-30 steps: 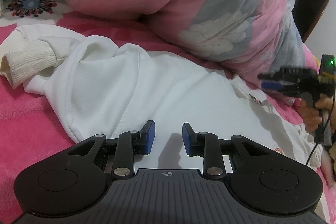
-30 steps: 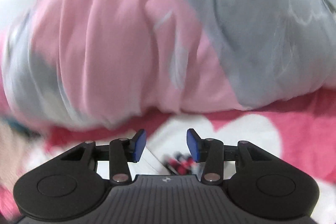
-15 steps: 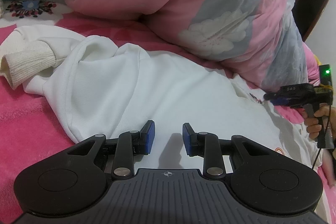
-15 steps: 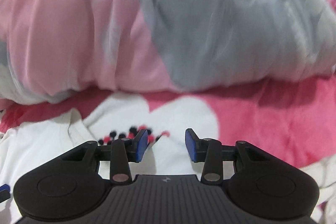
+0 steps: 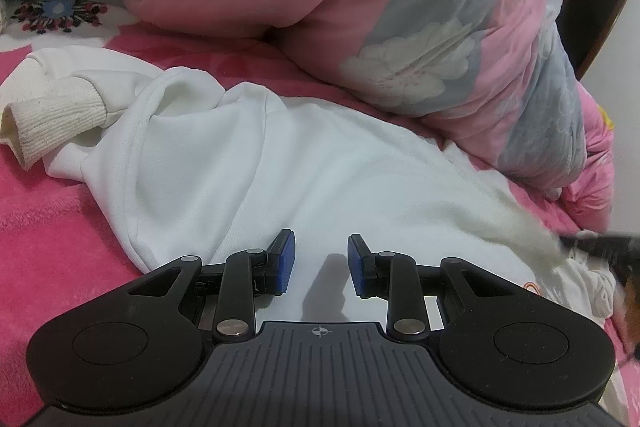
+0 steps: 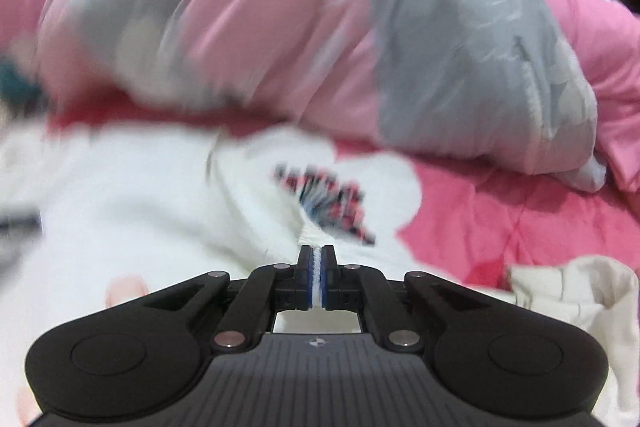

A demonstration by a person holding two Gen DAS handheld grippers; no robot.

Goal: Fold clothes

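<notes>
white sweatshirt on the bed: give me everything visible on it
The white sweatshirt looks like soft fleece-type knit, lying mostly spread on the pink blanket, rumpled at its left end, where a ribbed cream cuff sticks out. Its far edge lies against the pink-and-grey floral duvet. A small rainbow-like print shows near its right side. The right gripper has just closed its jaws on a ribbed white edge; the left gripper sits open over the fabric, gripping nothing.

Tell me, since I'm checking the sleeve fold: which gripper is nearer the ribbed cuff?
Left. The left gripper hovers open over the white sweatshirt, the ribbed cuff up-left of it. The right gripper, pinching fabric, shows no cuff nearby.
</notes>
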